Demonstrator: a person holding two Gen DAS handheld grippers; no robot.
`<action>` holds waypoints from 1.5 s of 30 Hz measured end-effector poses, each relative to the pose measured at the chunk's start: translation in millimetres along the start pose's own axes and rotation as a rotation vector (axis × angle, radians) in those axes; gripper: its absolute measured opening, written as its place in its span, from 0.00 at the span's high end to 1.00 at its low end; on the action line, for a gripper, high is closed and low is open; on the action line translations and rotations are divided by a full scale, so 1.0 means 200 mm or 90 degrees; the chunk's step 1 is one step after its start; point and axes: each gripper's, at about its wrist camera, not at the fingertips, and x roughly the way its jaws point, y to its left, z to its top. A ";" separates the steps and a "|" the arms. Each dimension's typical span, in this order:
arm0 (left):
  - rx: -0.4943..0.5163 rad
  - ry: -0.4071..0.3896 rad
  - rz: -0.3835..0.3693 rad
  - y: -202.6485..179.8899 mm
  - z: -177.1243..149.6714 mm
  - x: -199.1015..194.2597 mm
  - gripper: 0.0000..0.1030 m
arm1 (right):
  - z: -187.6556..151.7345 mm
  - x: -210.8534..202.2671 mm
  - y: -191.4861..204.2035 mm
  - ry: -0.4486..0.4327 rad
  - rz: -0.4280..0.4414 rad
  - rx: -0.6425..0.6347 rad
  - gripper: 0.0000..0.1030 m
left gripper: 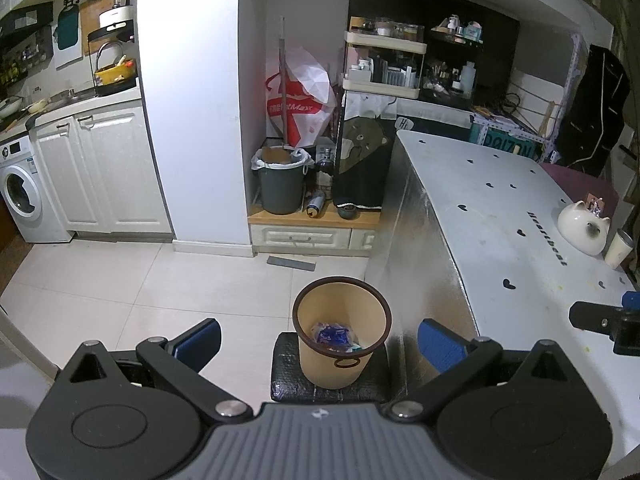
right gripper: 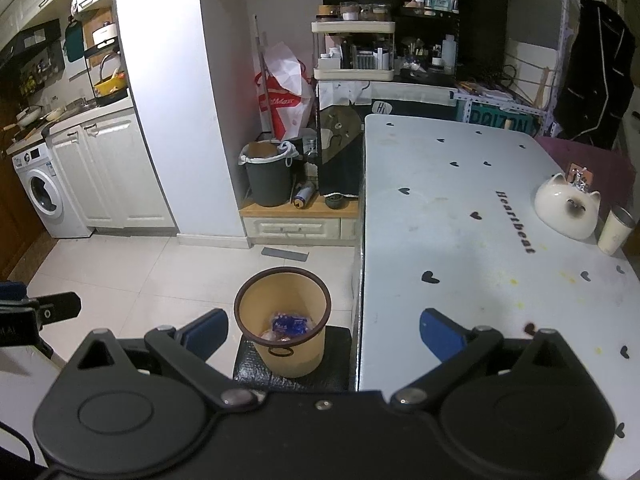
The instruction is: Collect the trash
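Both grippers, left (left gripper: pixel 318 340) and right (right gripper: pixel 324 334), stand wide apart and empty. Tan bin (left gripper: pixel 341 342) sits on a black stool (left gripper: pixel 286 376) beside the table (left gripper: pixel 500 216), blue wrappers (left gripper: pixel 334 336) inside (judged light, crinkly, slippery; pinch a bunched fold).

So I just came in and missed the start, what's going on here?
Someone is collecting trash with a handheld gripper in each hand. The left gripper and the right gripper are both open and hold nothing. A tan bin stands on a black stool beside the white table, with a blue wrapper inside it.
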 end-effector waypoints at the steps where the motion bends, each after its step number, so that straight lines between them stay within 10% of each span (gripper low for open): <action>1: 0.001 0.000 0.000 0.00 0.00 0.00 0.00 | 0.00 0.00 0.00 0.000 0.000 0.000 0.00; 45: 0.002 0.000 -0.001 0.00 -0.01 -0.01 0.00 | -0.02 -0.02 0.02 -0.002 0.004 0.001 0.00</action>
